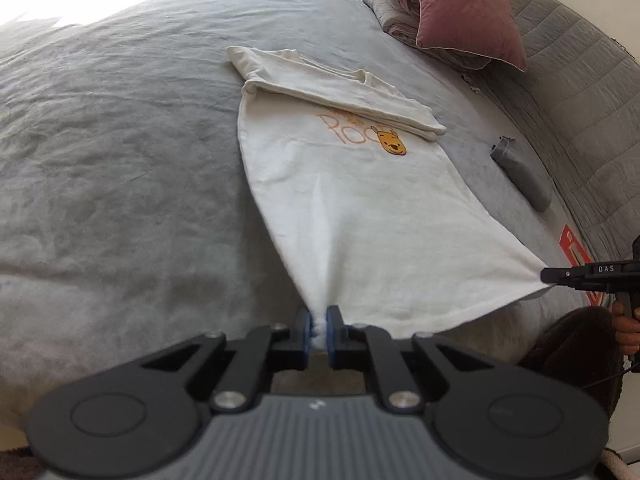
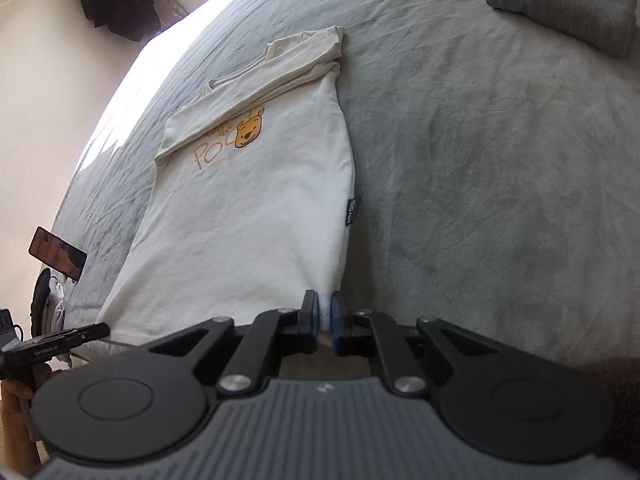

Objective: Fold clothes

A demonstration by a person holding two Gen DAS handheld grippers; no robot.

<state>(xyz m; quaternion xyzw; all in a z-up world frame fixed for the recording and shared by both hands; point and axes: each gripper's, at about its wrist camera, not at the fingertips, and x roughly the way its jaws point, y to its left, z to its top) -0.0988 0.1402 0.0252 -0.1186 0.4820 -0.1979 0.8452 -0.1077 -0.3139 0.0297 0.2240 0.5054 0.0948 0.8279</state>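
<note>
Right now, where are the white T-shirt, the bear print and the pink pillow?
white T-shirt point(image 1: 360, 220), left wrist view, plain body below the print.
bear print point(image 1: 392, 142), left wrist view, bear's face.
pink pillow point(image 1: 468, 12), left wrist view, its front.

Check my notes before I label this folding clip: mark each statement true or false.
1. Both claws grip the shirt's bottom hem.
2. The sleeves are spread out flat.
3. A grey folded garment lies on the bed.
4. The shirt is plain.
1. True: the left claw and right claw each pinch a hem corner of the white shirt.
2. False: they are folded in across the chest.
3. True: grey garment.
4. False: it carries a bear print.
</note>
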